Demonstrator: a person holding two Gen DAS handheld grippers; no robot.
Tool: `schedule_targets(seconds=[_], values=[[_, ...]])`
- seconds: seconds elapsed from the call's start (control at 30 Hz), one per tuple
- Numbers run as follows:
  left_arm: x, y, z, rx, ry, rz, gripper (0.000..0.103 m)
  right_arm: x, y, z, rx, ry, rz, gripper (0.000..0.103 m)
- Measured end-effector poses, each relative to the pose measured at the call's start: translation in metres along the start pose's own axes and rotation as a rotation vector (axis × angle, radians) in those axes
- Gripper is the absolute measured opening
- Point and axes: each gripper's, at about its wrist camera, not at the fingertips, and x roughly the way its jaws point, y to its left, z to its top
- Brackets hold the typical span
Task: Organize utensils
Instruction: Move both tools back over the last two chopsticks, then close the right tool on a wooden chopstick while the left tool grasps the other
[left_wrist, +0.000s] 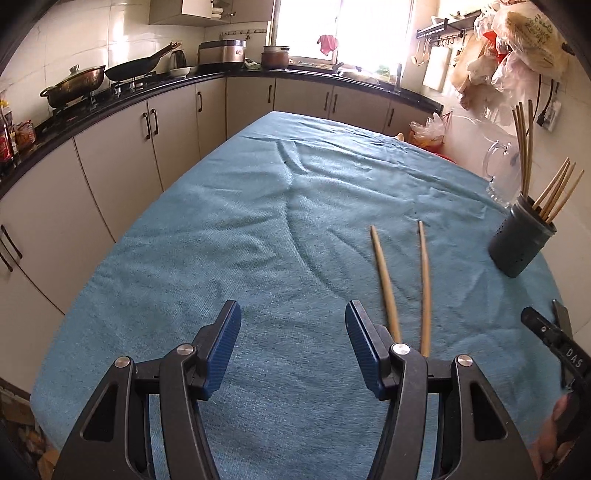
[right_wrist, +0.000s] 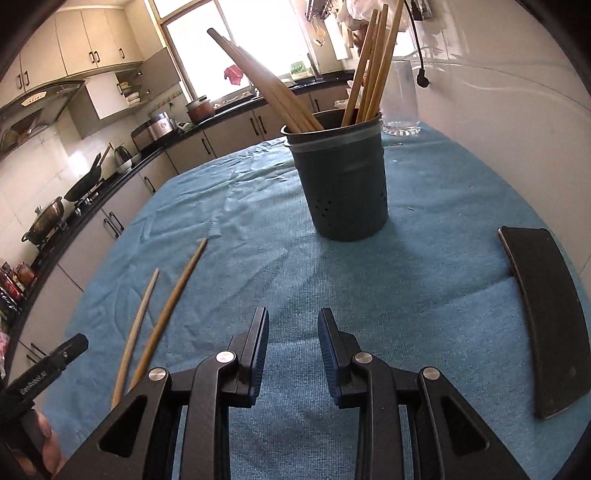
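- Left wrist view: left gripper (left_wrist: 292, 345) hangs over the blue-clothed desk (left_wrist: 221, 236), jaws wide and empty; its right finger hides the near ends of two loose chopsticks (left_wrist: 424, 280).
- Right wrist view: right gripper (right_wrist: 293, 350), jaws narrowly apart, empty, faces the dark holder (right_wrist: 341, 184) of chopsticks, their tops cut off.
- Dark flat object (right_wrist: 546, 317) lies right, hard to identify.

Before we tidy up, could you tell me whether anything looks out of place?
Yes: two loose wooden chopsticks lie splayed on the blue cloth, apart from the dark round utensil holder where the others stand.
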Motion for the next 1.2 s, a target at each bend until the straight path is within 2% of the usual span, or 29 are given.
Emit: schedule_targets(seconds=[0.2, 0.67, 0.77, 0.93, 1.07, 1.2], values=[[0.005, 0.002, -0.002, -0.008, -0.002, -0.006, 0.058, 0.008, -0.008, -0.003, 0.038, 0.037, 0.018, 0.029], [0.013, 0.007, -0.002, -0.043, 0.035, -0.050, 0.058, 0.018, 0.007, -0.003, -0.012, 0.076, -0.046, 0.030], [0.010, 0.006, -0.002, -0.039, 0.012, -0.059, 0.058, 0.022, 0.014, 0.001, -0.034, 0.108, -0.051, 0.030], [0.006, 0.007, -0.003, -0.045, -0.002, -0.079, 0.058, 0.031, 0.050, 0.020, -0.090, 0.171, 0.018, 0.030], [0.006, 0.011, -0.004, -0.065, -0.002, -0.087, 0.058, 0.055, 0.083, 0.041, -0.103, 0.258, 0.099, 0.030], [0.005, 0.015, -0.004, -0.086, -0.002, -0.100, 0.058, 0.094, 0.107, 0.059, -0.096, 0.355, 0.083, 0.030]])
